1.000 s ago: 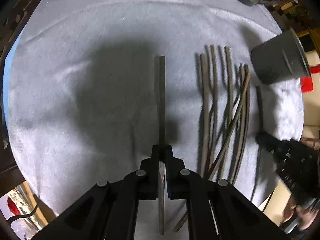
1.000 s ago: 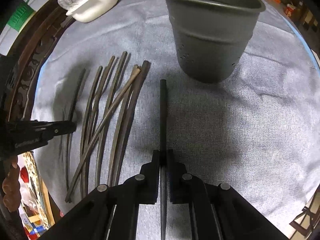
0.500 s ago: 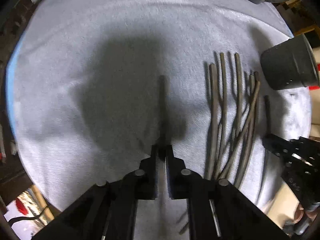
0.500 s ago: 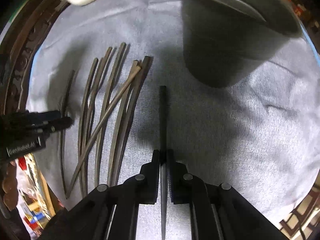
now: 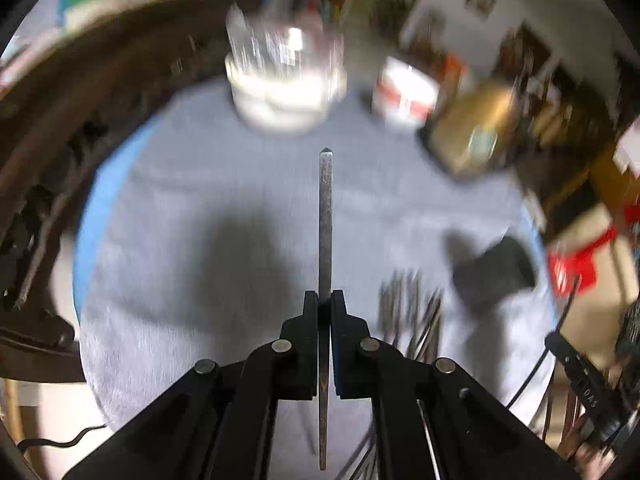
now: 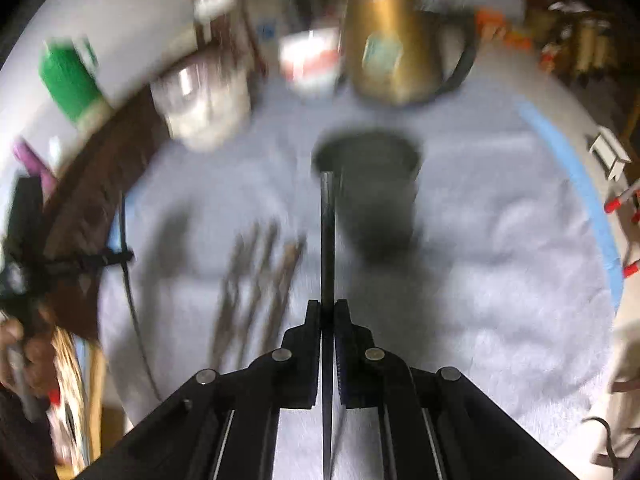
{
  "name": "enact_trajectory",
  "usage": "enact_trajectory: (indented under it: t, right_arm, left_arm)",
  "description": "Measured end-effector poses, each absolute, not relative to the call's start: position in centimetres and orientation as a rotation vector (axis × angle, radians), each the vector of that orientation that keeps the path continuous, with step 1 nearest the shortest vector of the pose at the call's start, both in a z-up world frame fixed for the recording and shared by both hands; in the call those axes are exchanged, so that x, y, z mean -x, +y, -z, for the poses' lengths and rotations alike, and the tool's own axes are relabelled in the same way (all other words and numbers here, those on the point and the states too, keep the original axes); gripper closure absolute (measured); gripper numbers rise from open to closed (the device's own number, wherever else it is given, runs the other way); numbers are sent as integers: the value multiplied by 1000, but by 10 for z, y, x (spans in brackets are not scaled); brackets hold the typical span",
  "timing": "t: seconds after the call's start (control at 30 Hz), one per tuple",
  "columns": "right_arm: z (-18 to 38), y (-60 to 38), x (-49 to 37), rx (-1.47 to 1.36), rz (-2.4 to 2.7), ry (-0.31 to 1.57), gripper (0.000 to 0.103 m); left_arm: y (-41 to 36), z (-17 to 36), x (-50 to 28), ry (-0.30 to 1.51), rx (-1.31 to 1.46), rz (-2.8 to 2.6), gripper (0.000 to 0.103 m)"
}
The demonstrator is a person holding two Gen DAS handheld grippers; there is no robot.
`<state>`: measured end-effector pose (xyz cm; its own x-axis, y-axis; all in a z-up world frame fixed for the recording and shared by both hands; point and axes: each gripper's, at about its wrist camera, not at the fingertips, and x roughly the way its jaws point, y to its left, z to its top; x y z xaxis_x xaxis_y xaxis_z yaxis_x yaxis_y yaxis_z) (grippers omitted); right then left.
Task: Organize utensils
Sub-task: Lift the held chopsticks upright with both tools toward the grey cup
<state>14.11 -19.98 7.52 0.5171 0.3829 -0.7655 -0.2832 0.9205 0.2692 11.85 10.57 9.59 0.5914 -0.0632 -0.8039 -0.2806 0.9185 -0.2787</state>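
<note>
We hold one chopstick in each hand-held gripper. The left hand-held gripper (image 5: pixel 325 300) is clenched on a dark chopstick (image 5: pixel 325 216), its fingers closed flat against the shaft so that the stick runs straight forward along the gripper axis; the squared tip points toward the white container (image 5: pixel 280 96) at the far edge of the counter (image 5: pixel 180 200). The right hand-held gripper (image 6: pixel 328 308) is likewise clenched on a second chopstick (image 6: pixel 327 236), gripped partway along its length, and its tip lines up with the near rim of the dark grey cup (image 6: pixel 372 184). We judge this alignment to be deliberate: holding the stick along the axis lets us aim it at the cup opening for insertion. Both views are motion-blurred, so fine detail is limited. The remaining chopsticks (image 6: pixel 256 276) lie in a loose, roughly parallel bundle on the grey cloth (image 6: pixel 500 280) covering the counter, just beside the cup and to its left in the right view. The chopsticks appear slender, dark brown to black and matte. A brass-coloured kettle (image 6: pixel 392 48) stands behind the cup.
</note>
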Motion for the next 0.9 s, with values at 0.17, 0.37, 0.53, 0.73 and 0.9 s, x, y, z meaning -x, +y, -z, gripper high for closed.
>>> enact_trajectory:
  t: [0.17,0.37,0.53,0.73,0.9]
  right_arm:
    - [-91,-211,-128,-111,-241,686,96]
    - [-94,-211,-105,-68,-179,550,95]
    - [-98,-213,-78,-61,-198,517,95]
    - [-106,-233,-42,-97,-214,508,95]
    - [-110,-246,-41,-146,-226,525,95]
  left_arm:
    - [99,-102,-91,642,307,-239,97]
    - [89,-79,-68,564,263,-322,97]
    - [88,-80,-44,547,272,-307,96]
    - [88,-81,-15,550,308,-270,97]
    - [87,-98,-11,526,340,-232,97]
